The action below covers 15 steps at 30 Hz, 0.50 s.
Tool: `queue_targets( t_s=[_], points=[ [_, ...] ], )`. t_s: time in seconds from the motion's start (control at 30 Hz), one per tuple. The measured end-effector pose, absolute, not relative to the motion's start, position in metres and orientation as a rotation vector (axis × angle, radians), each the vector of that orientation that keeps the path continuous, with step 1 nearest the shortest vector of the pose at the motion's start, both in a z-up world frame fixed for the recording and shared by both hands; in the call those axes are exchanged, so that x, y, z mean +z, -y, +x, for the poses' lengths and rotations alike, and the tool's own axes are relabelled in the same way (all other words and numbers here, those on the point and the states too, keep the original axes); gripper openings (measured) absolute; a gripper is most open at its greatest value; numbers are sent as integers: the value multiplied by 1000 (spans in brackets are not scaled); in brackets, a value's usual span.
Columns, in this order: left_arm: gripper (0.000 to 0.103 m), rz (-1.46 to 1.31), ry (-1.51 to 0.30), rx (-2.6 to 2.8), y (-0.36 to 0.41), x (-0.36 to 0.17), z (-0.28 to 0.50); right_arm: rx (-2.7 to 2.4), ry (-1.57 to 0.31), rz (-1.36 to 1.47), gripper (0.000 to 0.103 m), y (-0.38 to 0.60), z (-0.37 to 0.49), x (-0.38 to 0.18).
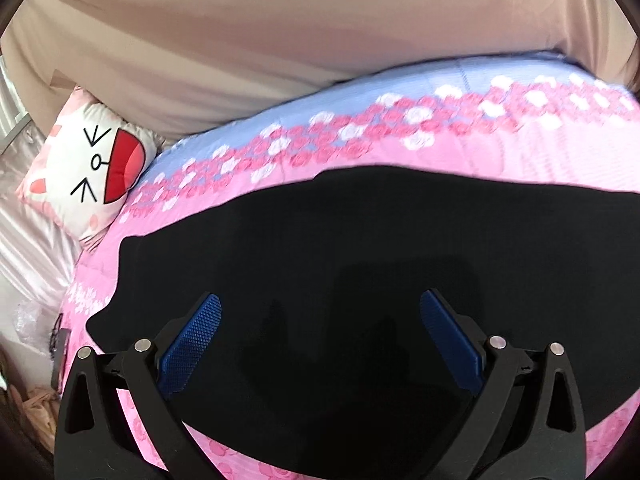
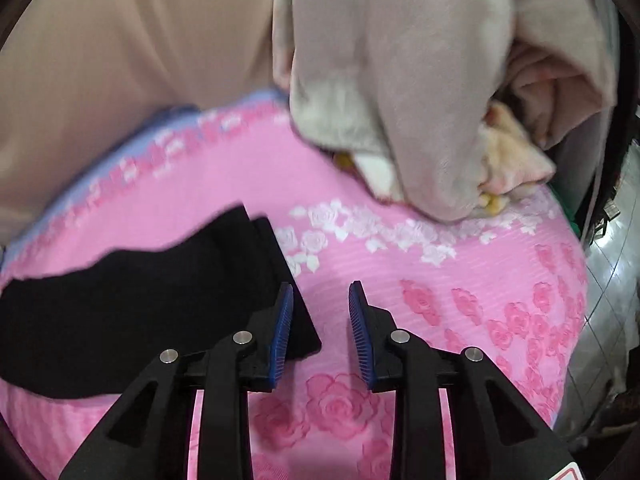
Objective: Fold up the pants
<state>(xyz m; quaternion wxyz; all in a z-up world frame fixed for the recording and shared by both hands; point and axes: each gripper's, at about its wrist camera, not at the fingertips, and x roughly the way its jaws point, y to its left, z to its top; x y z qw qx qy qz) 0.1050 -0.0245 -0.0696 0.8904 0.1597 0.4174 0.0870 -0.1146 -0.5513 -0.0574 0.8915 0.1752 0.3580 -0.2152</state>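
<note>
Black pants [image 1: 320,264] look soft and floppy, flat on the bed [image 2: 400,280]. Both grippers, left [image 1: 320,312] and right [image 2: 321,308], gape empty; I'd grab the hem corners.

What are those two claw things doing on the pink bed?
A person is folding black pants spread on the pink flowered bedspread. The left gripper hangs open over the pants. The right gripper is open by their corner. Neither is holding anything. A cat pillow sits nearby.
</note>
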Motion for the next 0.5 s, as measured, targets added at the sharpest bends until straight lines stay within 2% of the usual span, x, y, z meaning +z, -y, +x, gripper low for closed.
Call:
queue_targets(
  t_s=[0.07,0.17,0.23,0.27,0.33,0.4,0.43,0.47,0.5],
  points=[
    [98,324,-876,187,20,-73,106,-415,-701,371,29,545,-119,-46],
    [98,317,-880,219,12,-80,109,-325,-747,354,28,528,-98,-51],
    [98,327,-883,264,-4,-85,111,-351,-850,320,20,530,-82,-82],
    [98,332,-886,291,-13,-88,112,-371,-835,323,16,534,-81,-87],
    [98,331,-898,366,-45,-90,112,-402,-808,382,20,531,-86,-72],
    [98,303,-904,411,-75,-88,111,-386,-739,339,31,518,-81,-49],
    [98,286,-904,441,-94,-87,112,-381,-729,293,40,510,-69,-40],
    [98,278,-901,465,-107,-87,114,-391,-736,265,62,506,-58,-37],
    [98,278,-898,491,-119,-88,117,-400,-744,237,74,504,-45,-36]
  ],
)
